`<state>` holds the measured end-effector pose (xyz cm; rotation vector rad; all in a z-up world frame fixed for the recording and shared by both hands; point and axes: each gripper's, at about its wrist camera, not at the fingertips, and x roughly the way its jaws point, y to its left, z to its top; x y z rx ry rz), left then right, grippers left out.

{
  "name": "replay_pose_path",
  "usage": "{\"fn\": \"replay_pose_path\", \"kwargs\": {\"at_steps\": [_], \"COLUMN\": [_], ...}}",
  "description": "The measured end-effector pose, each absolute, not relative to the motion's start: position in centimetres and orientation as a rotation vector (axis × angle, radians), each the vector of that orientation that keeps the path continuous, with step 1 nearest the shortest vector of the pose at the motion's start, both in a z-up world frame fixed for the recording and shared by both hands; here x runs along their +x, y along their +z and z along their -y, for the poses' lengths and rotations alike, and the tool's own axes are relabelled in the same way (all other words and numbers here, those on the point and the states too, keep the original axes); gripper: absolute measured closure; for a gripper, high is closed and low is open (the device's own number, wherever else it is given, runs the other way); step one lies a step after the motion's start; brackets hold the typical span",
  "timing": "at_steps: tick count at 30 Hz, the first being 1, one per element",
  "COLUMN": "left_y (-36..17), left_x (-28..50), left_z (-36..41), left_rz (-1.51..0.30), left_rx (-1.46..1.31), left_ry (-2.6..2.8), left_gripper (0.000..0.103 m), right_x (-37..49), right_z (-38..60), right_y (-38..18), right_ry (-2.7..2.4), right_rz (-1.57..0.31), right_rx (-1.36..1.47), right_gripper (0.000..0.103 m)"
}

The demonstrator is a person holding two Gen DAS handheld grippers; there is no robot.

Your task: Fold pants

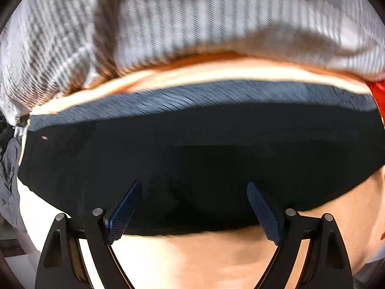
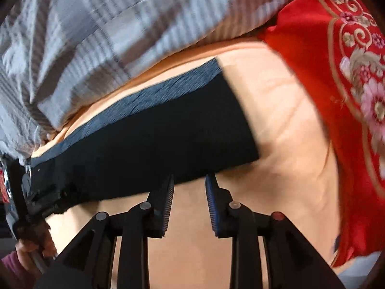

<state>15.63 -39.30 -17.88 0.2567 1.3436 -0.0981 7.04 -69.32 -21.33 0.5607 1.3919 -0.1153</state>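
Dark folded pants (image 1: 192, 159) lie flat on a peach bed sheet (image 1: 192, 260).
Left gripper (image 1: 193, 213) jaws wide apart over them; right gripper (image 2: 189, 206) jaws slightly apart, empty. Only the right view shows the red floral cloth (image 2: 336, 96) fully.

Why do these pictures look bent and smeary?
Left wrist view: fisheye lens curves the dark folded pants; striped grey-white bedding streaks with motion blur. Right wrist view: same curving, blurred red floral cloth, black corners around the round image.
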Motion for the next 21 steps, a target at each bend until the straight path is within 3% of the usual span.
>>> {"fn": "replay_pose_path", "kwargs": {"at_steps": [6, 12, 15, 19, 21], "left_y": [-17.8, -22.2, -24.0, -22.3, -20.8], "left_x": [21.3, 27.5, 29.9, 30.7, 29.4], "left_z": [29.9, 19.1, 16.6, 15.0, 14.2], "left_rz": [-1.288, -1.339, -1.34, -1.348, -1.352], "left_rx": [0.195, 0.11, 0.13, 0.123, 0.127], "left_ry": [0.029, 0.207, 0.22, 0.18, 0.123], "left_gripper": [0.013, 0.013, 0.007, 0.007, 0.007], "right_x": [7.4, 7.3, 7.7, 8.8, 9.6], "right_z": [61.4, 54.6, 50.7, 45.8, 42.8], "right_y": [-21.3, -21.5, -22.1, -22.1, -22.5], "right_ry": [-0.069, -0.038, -0.017, 0.108, 0.212], "right_rz": [-1.411, -1.427, -1.443, -1.429, -1.425], "right_rx": [0.549, 0.574, 0.601, 0.691, 0.752], "right_gripper": [0.073, 0.073, 0.073, 0.073, 0.067]}}
